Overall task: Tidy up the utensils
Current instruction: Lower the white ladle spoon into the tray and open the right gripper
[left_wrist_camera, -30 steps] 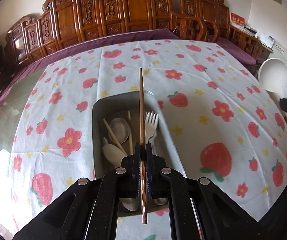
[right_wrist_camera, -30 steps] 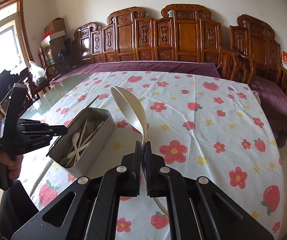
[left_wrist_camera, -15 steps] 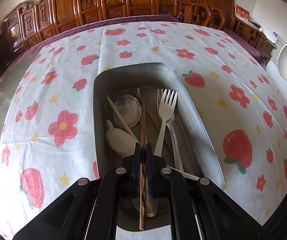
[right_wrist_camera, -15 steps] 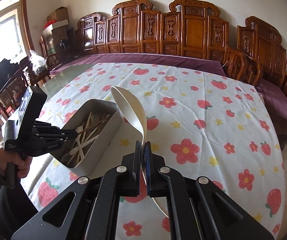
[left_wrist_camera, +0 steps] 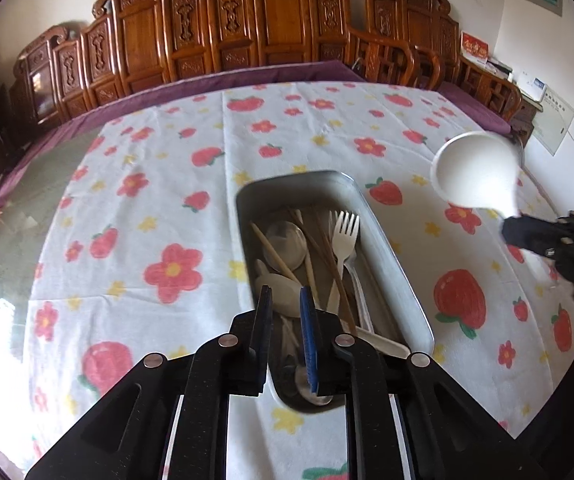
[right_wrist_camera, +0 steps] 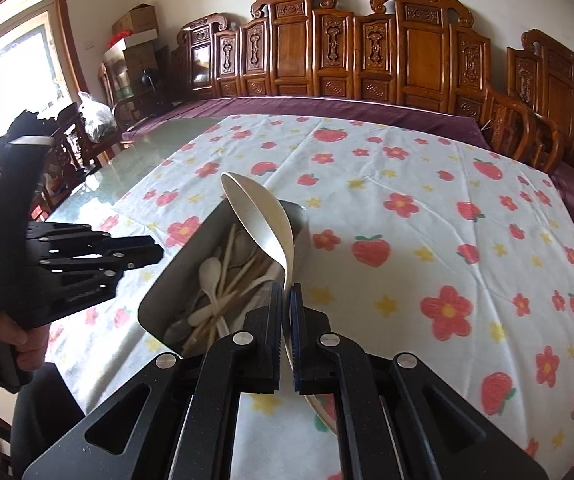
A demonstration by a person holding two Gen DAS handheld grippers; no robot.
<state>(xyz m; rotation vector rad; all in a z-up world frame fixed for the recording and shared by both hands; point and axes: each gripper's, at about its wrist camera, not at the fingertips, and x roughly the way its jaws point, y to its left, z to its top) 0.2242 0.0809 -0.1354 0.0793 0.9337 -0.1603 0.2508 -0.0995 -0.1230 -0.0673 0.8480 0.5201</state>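
Note:
A grey metal tray (left_wrist_camera: 387,240) on the flowered tablecloth holds spoons, a white fork (left_wrist_camera: 345,232) and several chopsticks (left_wrist_camera: 327,256). My left gripper (left_wrist_camera: 286,300) is open and empty, just above the tray's near end. My right gripper (right_wrist_camera: 286,296) is shut on the handle of a large white spoon (right_wrist_camera: 261,220), held above the tray (right_wrist_camera: 167,280) at its right side. In the left wrist view the spoon (left_wrist_camera: 475,172) and the right gripper (left_wrist_camera: 559,240) show at the right. In the right wrist view the left gripper (right_wrist_camera: 143,252) shows at the left.
The tablecloth (left_wrist_camera: 147,208) covers most of a glass-topped table (right_wrist_camera: 127,168). Carved wooden chairs (left_wrist_camera: 247,28) line the far edge. A hand (right_wrist_camera: 19,344) holds the left gripper's handle at the near left.
My left gripper let go of the wooden chopstick into the tray and opened. My right gripper carried the white spoon closer, over the tray.

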